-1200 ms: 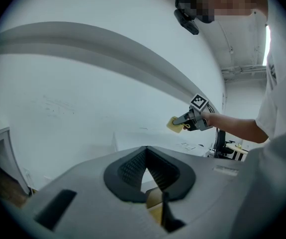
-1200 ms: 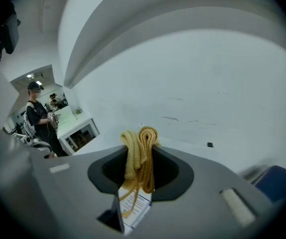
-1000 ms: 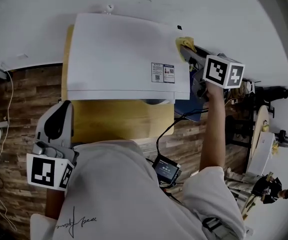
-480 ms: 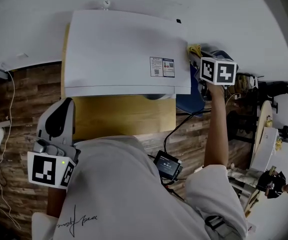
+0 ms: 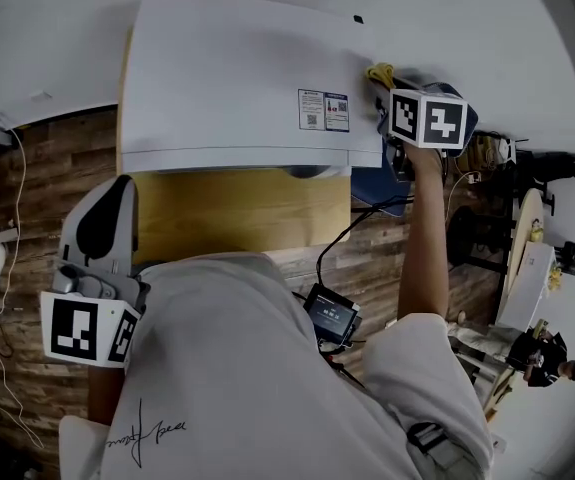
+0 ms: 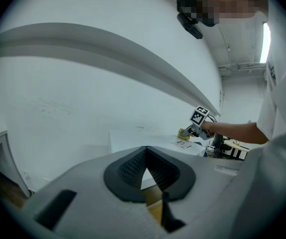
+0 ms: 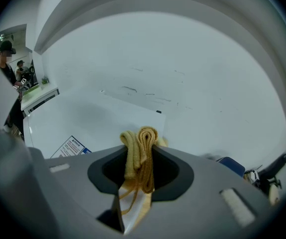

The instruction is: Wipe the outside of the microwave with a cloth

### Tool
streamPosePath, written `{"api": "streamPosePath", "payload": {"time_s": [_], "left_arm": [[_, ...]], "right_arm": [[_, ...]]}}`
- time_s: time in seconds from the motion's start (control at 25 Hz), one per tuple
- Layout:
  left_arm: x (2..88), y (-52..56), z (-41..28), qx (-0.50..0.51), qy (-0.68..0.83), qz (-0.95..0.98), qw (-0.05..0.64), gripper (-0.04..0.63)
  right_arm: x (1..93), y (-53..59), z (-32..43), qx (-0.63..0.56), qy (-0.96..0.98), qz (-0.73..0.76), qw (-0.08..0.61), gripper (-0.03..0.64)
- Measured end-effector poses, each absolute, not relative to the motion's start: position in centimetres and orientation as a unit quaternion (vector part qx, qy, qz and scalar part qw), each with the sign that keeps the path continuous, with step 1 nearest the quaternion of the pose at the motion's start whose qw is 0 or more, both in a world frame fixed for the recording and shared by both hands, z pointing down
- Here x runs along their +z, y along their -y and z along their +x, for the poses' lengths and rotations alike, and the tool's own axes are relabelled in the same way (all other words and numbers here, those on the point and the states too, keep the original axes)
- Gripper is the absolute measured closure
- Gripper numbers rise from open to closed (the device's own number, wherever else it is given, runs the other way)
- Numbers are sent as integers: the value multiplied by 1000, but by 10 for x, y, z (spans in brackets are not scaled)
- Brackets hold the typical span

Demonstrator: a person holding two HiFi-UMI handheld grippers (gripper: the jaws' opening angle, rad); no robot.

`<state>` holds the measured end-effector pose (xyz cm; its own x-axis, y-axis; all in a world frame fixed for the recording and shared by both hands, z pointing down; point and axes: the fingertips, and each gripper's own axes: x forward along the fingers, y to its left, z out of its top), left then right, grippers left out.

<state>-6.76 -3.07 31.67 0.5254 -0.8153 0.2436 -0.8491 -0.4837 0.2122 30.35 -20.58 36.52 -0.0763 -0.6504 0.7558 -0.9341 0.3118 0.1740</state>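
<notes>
The white microwave (image 5: 237, 78) fills the upper middle of the head view, with a printed label (image 5: 324, 110) near its right edge. My right gripper (image 5: 383, 86) is at the microwave's right rear edge, shut on a folded yellow cloth (image 5: 378, 71). The right gripper view shows that cloth (image 7: 140, 143) pinched between the jaws of the right gripper (image 7: 140, 158), above the microwave's top (image 7: 83, 118). My left gripper (image 5: 117, 193) hangs at the lower left, off the microwave's front left corner. In its own view the left gripper (image 6: 145, 171) is shut with nothing in it.
The microwave stands on a yellow-brown wooden surface (image 5: 237, 218) against a white wall. A blue object (image 5: 372, 183) sits beside the microwave's right side. A black device (image 5: 329, 313) with a cable hangs at my waist. Wooden floor and furniture with a person (image 5: 547, 358) lie far right.
My right gripper has carried the cloth from the top's right rear corner out to the right edge. The left gripper has stayed where it was.
</notes>
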Motion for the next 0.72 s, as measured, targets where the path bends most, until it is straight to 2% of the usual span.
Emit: {"api": "streamPosePath", "payload": {"time_s": [0.72], "left_arm": [[317, 26, -64, 47, 485, 859, 156, 604]], "right_arm": [[366, 207, 224, 167, 745, 515, 391, 497]]}}
